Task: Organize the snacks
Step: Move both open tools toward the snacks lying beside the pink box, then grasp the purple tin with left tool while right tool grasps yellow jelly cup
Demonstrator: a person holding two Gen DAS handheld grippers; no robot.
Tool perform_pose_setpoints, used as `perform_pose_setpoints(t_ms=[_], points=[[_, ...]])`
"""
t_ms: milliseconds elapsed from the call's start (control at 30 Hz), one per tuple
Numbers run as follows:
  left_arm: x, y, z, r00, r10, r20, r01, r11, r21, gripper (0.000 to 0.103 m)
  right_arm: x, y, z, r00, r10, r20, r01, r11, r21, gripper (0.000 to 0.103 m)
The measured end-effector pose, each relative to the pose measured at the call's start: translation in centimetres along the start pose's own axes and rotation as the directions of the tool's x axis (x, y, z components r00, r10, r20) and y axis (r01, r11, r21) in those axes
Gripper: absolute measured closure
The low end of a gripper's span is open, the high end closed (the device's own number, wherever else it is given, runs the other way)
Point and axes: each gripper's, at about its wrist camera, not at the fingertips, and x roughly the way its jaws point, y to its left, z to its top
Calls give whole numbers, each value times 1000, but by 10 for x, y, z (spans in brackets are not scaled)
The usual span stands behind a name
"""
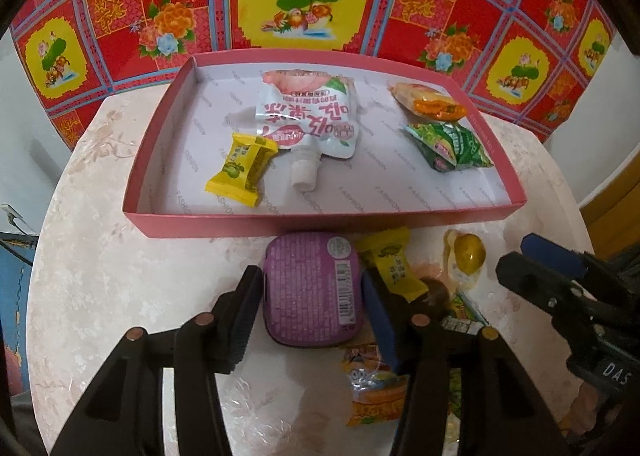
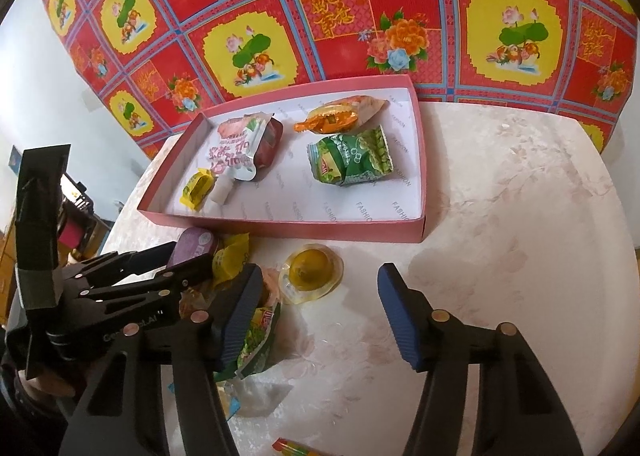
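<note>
Pink tray [image 1: 320, 217]: a shallow cardboard box with a white printed floor sat toward 12 o'clock on the pale marbled surface [image 1: 120, 276], its near wall facing the grippers.
Tray contents: a white spouted drink pouch [image 1: 308, 115] lay near the middle, cap pointing to 6 o'clock; a yellow wrapped candy [image 1: 240, 169] lay at its 8 o'clock, touching or just beside it; an orange packet [image 1: 428, 101] and a green packet [image 1: 452, 147] lay toward 3 o'clock, the orange one at 12 o'clock of the green.
Purple pack [image 1: 314, 288]: a rounded flat pack, barcode label up, lay on the surface just outside the near wall of the tray.
Left gripper [image 1: 312, 312]: its jaws stood on either side of the purple pack, close against its edges; whether the pads pressed on it could not be told.
Loose snacks: a second yellow candy [image 1: 394, 266] lay at 3 o'clock of the purple pack, touching it; a clear cup of yellow jelly [image 2: 312, 272] sat farther toward 3 o'clock; an orange cartoon-printed packet [image 1: 372, 388] lay at 5 o'clock, partly under the left gripper's blue pad.
Right gripper [image 2: 316, 316]: its jaws stood apart with bare surface between them; the jelly cup was just beyond the gap, untouched; the left finger lay over a green bag [image 2: 256, 340].
Backdrop: a red, yellow and blue flowered cloth [image 2: 360, 15] hung behind the surface at 12 o'clock.
</note>
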Motion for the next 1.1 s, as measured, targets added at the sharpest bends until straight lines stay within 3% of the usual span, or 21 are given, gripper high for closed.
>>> perform_pose_setpoints(t_ms=[633, 1100], points=[[-9, 17, -4, 999, -23, 33, 24, 999, -33, 50, 16, 12, 1, 999, -21, -35, 20, 999, -27, 47], [-16, 21, -5, 999, -20, 44, 21, 999, -37, 50, 38, 22, 3, 994, -91, -67, 87, 994, -71, 74]])
